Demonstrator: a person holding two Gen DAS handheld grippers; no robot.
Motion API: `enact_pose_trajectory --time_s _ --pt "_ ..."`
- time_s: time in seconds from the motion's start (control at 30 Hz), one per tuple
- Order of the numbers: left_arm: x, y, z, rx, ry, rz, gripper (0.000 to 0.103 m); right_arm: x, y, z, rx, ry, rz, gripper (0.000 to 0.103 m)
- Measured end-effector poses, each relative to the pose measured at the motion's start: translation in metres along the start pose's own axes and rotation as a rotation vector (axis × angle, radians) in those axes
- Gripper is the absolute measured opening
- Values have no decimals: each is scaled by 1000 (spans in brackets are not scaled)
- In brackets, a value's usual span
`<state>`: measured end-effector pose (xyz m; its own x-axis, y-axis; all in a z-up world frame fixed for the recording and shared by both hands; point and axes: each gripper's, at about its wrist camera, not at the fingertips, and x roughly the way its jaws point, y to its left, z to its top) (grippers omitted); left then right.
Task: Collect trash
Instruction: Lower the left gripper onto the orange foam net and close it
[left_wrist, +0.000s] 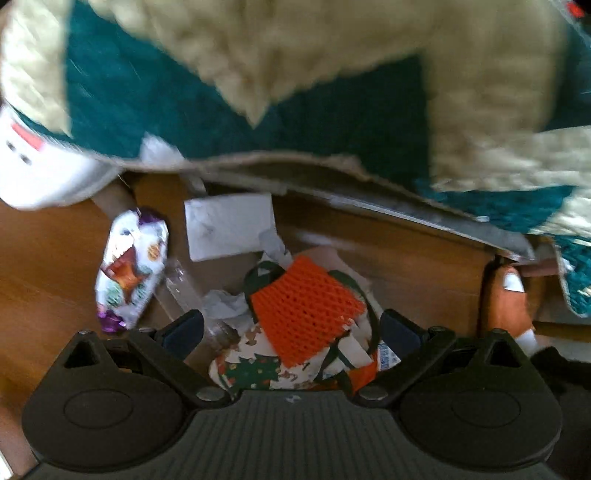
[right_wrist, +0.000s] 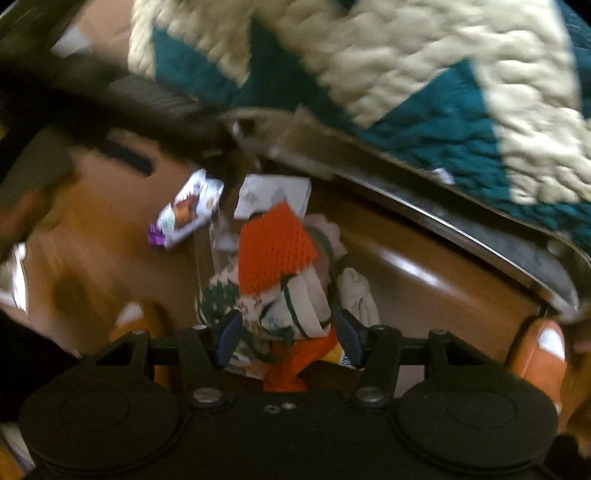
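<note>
A cardboard box holds trash: an orange foam net, a Christmas-print paper bag, crumpled tissue, a clear plastic bottle and a white paper. A purple-and-white snack wrapper is in mid-air or on the box's left flap. My left gripper is open above the pile and empty. My right gripper hangs over the same pile, with the paper bag between its part-closed fingers; contact is unclear. The wrapper also shows in the right wrist view.
A teal and cream rug lies beyond the box. A white container stands at the left. Orange slippers show beside the box. The left gripper's dark body crosses the upper left of the right wrist view.
</note>
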<state>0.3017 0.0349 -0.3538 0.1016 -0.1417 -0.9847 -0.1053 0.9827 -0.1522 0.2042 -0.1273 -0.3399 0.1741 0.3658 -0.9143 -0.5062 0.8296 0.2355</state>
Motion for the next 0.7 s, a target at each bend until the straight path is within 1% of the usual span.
enact_pose_trajectory --time_s 0.17,0.33,0.5,0.57,0.7 --pt "51 11 7 -122 98 -24 102 32 16 3 -138 4 19 56" --pt "80 21 13 -252 157 -50 102 70 18 2 -240 25 9 56" --pt "107 34 13 -385 207 -95 102 96 7 3 -252 57 -4 56" --pt "115 37 12 -415 221 -105 102 103 -1 7 -236 67 3 56" --pt "129 40 11 -457 238 -118 102 124 1 7 -231 87 30 56"
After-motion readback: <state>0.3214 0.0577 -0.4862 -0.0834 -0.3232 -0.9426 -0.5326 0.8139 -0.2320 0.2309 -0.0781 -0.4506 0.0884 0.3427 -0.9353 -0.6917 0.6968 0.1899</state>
